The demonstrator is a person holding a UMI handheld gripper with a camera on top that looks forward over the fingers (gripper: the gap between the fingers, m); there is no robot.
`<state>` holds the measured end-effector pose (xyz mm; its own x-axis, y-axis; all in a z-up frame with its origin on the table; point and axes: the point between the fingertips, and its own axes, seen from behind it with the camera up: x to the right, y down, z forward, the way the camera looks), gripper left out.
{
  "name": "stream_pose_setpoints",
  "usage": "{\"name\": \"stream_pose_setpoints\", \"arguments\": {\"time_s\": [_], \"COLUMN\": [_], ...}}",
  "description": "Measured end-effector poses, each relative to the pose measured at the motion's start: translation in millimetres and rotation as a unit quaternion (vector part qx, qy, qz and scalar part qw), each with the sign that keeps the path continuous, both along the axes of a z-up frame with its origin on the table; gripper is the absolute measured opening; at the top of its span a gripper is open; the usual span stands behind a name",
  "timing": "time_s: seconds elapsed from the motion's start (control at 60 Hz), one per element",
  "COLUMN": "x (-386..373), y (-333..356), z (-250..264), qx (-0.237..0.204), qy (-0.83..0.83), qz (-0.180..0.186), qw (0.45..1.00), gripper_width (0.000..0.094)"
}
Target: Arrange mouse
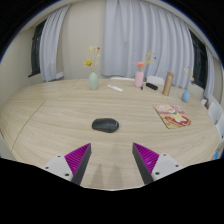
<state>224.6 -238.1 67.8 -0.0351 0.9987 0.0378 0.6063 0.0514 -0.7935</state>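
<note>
The handheld two-finger gripper (112,160) shows two pale grey, wedge-shaped fingers (68,168) with angular, flat-faced edges. Each inner face carries a bright magenta pad (148,157) marked with fine ribbed lines, tapering toward the tip.

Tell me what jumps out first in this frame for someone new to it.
The dark mouse lying alone on the pale wooden table, just ahead of the open gripper, whose fingers hold nothing. Beyond it to the right a cutting board with food on it. Along the far edge, before the curtains, stand a vase with yellow flowers, a pink vase and a couple of bottles.
</note>
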Motion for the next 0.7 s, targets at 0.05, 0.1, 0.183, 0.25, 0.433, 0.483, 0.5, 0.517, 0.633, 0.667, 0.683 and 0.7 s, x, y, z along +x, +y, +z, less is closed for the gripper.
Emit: {"name": "stream_pose_setpoints", "arguments": {"time_s": [0.05,0.1,0.183,0.25,0.433,0.483,0.5,0.517,0.633,0.667,0.683,0.7], "x": [-12.3,-24.5,-45.2,-61.1,-104.7,-114.3,-117.7,-121.1,-141.4,-146.7,-149.7,-152.7], "y": [-0.8,0.4,0.6,0.4,-0.1,0.0,0.7,0.6,-2.3,-2.5,-2.3,-2.4], "z": [-4.0,-8.3,-15.6,-22.2,-47.7,-54.5,-56.7,-58.7,-65.4,-65.9,-65.8,-65.6], "qx": [-0.002,0.0,-0.002,-0.005,-0.006,-0.004,-0.003,-0.003,-0.013,-0.012,-0.011,-0.009], "qy": [0.0,0.0,0.001,-0.001,-0.014,-0.019,-0.02,-0.021,-0.026,-0.024,-0.023,-0.022], "qz": [0.006,0.009,0.015,0.016,0.027,0.03,0.031,0.031,0.039,0.041,0.042,0.044], "qw": [1.0,1.0,1.0,1.0,1.0,0.999,0.999,0.999,0.999,0.999,0.999,0.999], "gripper_width": [0.0852,0.0853,0.0853,0.0853,0.0852,0.0852,0.0851,0.0853,0.085,0.0859,0.086,0.0862]}}
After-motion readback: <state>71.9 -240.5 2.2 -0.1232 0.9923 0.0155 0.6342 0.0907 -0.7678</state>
